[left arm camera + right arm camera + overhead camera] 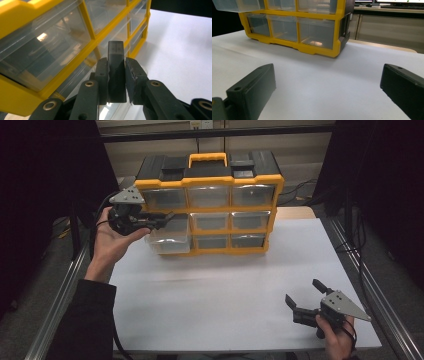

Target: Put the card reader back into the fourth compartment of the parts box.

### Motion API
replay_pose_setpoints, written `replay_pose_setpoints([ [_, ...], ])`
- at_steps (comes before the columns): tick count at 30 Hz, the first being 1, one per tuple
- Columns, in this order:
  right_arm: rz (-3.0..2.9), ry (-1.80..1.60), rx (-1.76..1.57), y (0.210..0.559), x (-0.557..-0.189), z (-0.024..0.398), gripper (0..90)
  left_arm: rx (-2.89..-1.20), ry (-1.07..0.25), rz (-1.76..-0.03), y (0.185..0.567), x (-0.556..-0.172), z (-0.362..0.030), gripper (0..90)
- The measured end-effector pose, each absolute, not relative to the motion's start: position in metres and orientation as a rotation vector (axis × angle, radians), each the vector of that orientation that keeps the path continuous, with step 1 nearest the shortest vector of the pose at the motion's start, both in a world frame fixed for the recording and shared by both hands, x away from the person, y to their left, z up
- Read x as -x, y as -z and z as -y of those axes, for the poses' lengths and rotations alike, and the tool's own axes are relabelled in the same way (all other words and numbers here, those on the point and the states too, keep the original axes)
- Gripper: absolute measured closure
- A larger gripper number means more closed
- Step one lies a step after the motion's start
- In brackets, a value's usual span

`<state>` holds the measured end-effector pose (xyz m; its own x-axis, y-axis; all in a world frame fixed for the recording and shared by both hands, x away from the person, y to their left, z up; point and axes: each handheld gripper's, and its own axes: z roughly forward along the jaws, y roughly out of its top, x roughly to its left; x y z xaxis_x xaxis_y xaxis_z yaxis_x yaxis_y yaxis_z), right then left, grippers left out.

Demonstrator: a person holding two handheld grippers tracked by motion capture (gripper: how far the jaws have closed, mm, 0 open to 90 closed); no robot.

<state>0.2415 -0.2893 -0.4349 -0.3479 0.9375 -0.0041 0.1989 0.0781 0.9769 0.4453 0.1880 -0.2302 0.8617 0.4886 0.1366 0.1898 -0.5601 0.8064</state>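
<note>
Organizer (210, 202) at counter's (225, 285) twelve o'clock, left gripper (167, 217) at pulled-out drawer (170, 237); left gripper view: clenched on black block (116, 72), lower squarely into drawer; right gripper view: right gripper (327, 87) released, idle

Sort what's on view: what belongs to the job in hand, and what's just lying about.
In the job: left gripper, shut on small black block; pulled-out clear plastic drawer; yellow-and-black drawer organiser.
Idle: right gripper, open; white table.

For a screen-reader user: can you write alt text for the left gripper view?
The left gripper clamps a dark rectangular block upright between its pads, beside a yellow organizer with clear drawers on a white table.
</note>
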Motion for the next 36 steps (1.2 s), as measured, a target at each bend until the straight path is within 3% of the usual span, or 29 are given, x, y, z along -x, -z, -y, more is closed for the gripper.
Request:
replay_pose_setpoints([
  [36,-1.660,-1.325,-1.145,0.435,-0.242,0.289,0.0,-2.342,-0.354,-0.574,0.245,-0.480,-0.185,73.6],
])
